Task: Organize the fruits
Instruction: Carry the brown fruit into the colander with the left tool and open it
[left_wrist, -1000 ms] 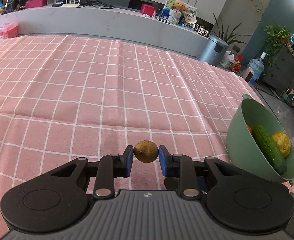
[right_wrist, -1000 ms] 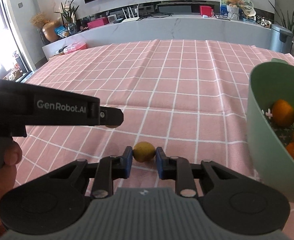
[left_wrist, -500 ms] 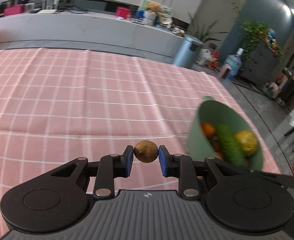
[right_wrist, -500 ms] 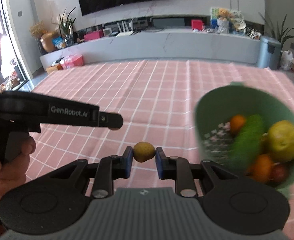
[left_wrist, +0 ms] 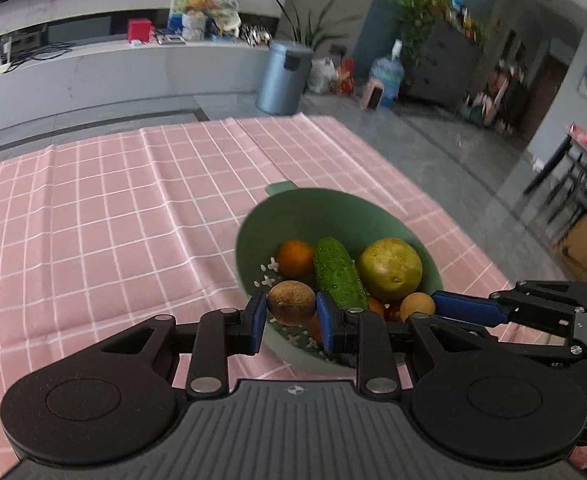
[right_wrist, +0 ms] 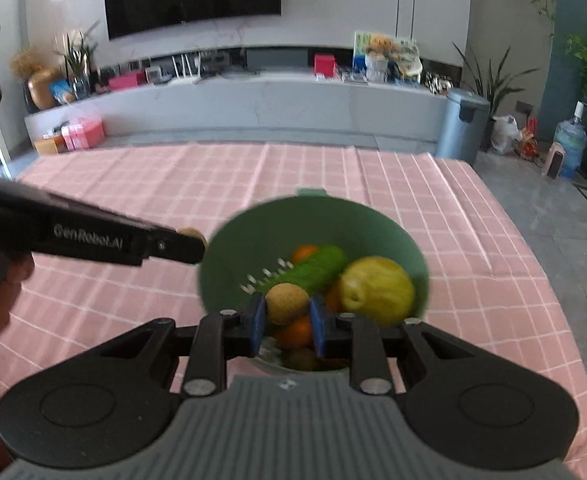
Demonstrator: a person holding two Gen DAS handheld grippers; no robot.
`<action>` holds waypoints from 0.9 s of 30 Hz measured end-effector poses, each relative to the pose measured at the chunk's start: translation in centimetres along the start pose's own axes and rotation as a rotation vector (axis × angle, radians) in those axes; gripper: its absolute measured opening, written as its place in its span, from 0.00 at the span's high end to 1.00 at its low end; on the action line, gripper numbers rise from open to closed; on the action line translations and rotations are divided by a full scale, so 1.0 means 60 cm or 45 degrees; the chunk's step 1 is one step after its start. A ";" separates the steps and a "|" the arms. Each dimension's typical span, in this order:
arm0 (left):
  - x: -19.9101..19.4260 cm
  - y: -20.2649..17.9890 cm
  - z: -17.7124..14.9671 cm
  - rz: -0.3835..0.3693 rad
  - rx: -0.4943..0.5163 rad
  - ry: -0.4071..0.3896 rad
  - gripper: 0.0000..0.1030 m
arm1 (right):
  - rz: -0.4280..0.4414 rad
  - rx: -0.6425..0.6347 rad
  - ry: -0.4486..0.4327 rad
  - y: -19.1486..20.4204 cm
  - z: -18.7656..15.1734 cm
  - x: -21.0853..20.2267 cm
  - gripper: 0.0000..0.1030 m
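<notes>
Left gripper (left_wrist: pixel 291 316) pads clamp brown kiwi (left_wrist: pixel 291 303), long axis crosswise, over green colander (left_wrist: pixel 293 212) near rim. Right gripper (right_wrist: pixel 287 320) clamps round longan (right_wrist: pixel 287 304) above colander too.

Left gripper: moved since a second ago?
Yes. The left gripper, shut on a kiwi, went from over bare pink tablecloth to over the green colander.
</notes>
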State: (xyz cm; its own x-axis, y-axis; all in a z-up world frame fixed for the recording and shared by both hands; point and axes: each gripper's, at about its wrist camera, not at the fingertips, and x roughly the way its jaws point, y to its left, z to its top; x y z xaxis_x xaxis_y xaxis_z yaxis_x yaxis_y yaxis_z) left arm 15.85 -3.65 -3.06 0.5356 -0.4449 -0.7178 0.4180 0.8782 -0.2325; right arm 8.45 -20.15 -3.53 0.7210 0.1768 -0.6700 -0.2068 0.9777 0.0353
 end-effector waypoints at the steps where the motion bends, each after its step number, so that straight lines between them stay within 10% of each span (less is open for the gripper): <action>1: 0.011 -0.005 0.006 0.020 0.016 0.033 0.71 | -0.004 -0.004 0.014 -0.007 0.001 0.005 0.81; 27: 0.122 -0.033 0.028 0.124 0.187 0.289 0.71 | 0.072 -0.015 0.275 -0.036 0.002 0.101 0.81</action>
State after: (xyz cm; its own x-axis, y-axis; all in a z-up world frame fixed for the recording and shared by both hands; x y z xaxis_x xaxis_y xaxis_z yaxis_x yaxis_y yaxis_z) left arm 20.17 -8.96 -6.72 0.4073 -0.2945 -0.8645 0.4834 0.8726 -0.0695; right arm 13.36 -21.18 -7.57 0.5501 0.2018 -0.8104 -0.2516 0.9653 0.0696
